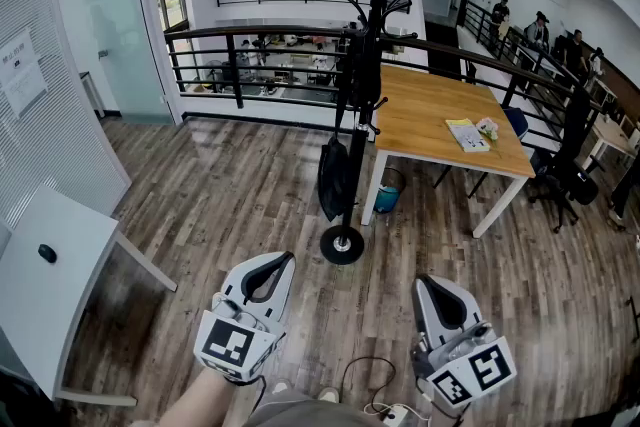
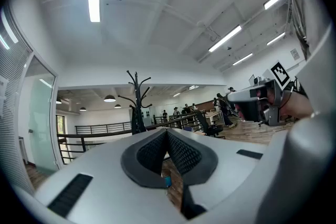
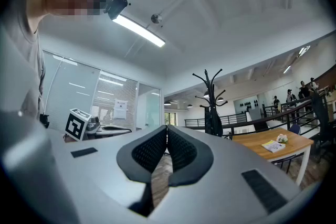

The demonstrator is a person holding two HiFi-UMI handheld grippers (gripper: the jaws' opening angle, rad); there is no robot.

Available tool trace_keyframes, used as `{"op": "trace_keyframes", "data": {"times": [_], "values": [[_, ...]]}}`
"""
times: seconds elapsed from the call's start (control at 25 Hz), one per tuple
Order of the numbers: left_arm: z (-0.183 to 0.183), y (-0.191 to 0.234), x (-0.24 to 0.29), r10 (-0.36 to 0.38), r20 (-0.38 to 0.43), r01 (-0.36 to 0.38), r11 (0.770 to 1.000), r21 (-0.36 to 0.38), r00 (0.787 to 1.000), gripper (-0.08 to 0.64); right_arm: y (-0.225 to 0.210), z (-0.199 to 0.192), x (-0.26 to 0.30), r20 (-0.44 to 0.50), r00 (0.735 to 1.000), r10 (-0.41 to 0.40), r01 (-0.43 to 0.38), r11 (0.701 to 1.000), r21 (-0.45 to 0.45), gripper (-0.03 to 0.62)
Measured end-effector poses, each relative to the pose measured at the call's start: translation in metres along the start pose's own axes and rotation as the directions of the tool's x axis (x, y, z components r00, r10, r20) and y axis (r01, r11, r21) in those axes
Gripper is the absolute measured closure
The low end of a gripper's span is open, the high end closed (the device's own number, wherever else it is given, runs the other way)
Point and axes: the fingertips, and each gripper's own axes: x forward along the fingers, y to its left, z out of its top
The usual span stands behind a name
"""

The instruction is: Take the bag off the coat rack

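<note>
A black coat rack stands on a round base on the wooden floor, in front of me. A dark bag hangs low on its left side. The rack shows again in the left gripper view and the right gripper view, far off. My left gripper is shut and empty, held low and well short of the rack. My right gripper is likewise shut with nothing in it, to the right of the left one.
A wooden table with a booklet stands right behind the rack. A white table is at the left. A black railing runs behind. An office chair and people are at the far right. Cables lie by my feet.
</note>
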Motion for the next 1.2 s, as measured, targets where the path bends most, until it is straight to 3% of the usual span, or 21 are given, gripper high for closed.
{"op": "trace_keyframes", "data": {"times": [0.24,0.52,0.72,0.76,0.8,0.84,1.2], "values": [[-0.001,-0.007,0.008,0.007,-0.017,-0.007,1.0,0.006,1.0,0.545,-0.008,0.004,-0.006,0.049,0.999,0.024,-0.026,0.999,0.043,0.56],[0.0,-0.018,0.018,0.018,-0.026,-0.018,1.0,0.003,1.0,0.545,-0.012,-0.008,-0.006,0.019,0.997,0.069,-0.07,0.997,0.044,0.56],[0.003,-0.021,0.022,0.047,0.006,-0.047,0.999,0.004,0.999,0.545,-0.028,-0.01,-0.01,0.026,0.999,0.023,-0.024,0.999,0.047,0.558],[0.006,-0.019,0.022,0.06,0.015,-0.06,0.998,-0.009,0.998,0.533,-0.032,-0.009,-0.011,0.027,1.0,0.008,-0.009,0.999,0.046,0.536],[0.008,-0.017,0.023,0.067,0.02,-0.066,0.997,-0.028,0.998,0.433,-0.036,-0.009,-0.011,0.026,1.0,-0.006,0.004,0.999,0.046,0.431],[0.009,-0.015,0.024,0.07,0.024,-0.069,0.996,-0.048,0.997,0.336,-0.04,-0.01,-0.011,0.025,1.0,-0.018,0.017,0.999,0.046,0.38],[-0.008,-0.001,0.041,0.075,-0.006,-0.075,0.996,-0.055,0.997,0.331,-0.066,-0.018,0.001,0.028,0.998,-0.056,0.055,0.997,0.059,0.377]]}}
